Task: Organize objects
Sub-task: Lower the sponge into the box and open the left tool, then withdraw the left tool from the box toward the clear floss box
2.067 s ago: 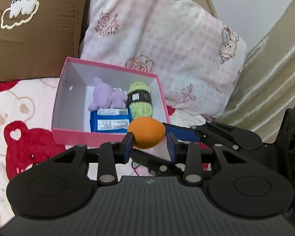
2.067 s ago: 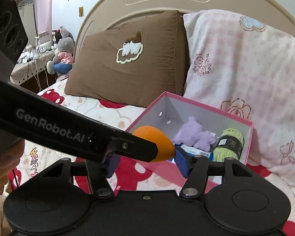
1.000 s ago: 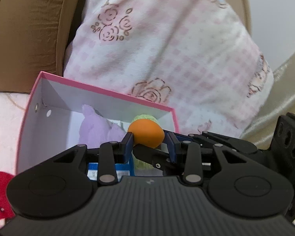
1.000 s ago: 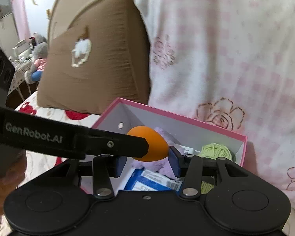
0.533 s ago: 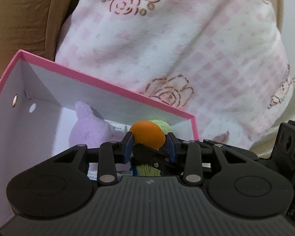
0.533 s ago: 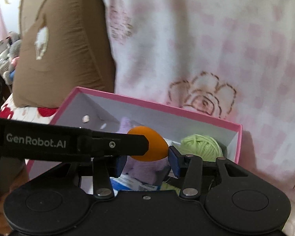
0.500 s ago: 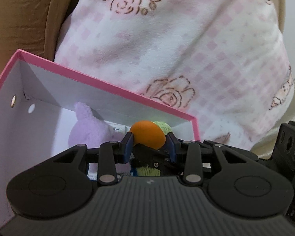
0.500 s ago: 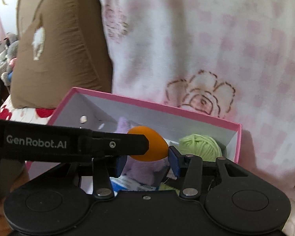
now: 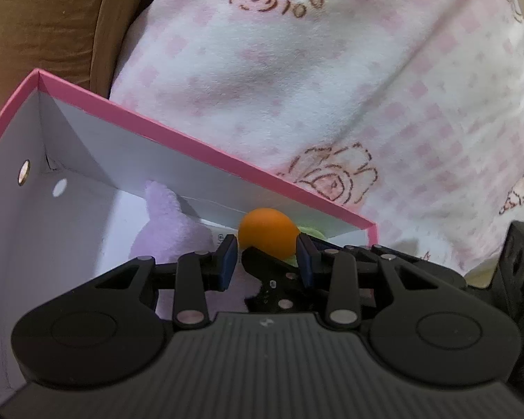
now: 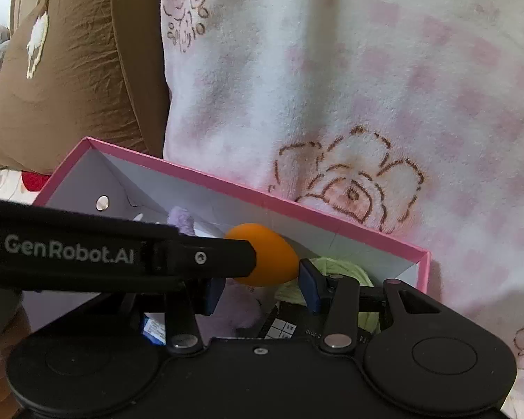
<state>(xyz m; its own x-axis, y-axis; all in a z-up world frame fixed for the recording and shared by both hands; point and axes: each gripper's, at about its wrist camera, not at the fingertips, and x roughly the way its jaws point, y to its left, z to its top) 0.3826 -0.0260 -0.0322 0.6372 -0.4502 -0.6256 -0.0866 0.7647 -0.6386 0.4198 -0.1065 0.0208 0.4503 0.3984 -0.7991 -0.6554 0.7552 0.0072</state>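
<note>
Both the left gripper (image 9: 266, 256) and the right gripper (image 10: 259, 288) clamp the orange egg-shaped sponge (image 9: 267, 232) above the pink cardboard box (image 9: 206, 146).

Left claw (image 9: 267, 256) pinched (nearly shut), right claw (image 10: 260, 288) half-spread

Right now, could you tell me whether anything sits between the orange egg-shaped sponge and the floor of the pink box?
Yes. The orange egg-shaped sponge hangs over the pink box, whose floor directly below is taken by a lilac plush toy and a green yarn ball.
</note>
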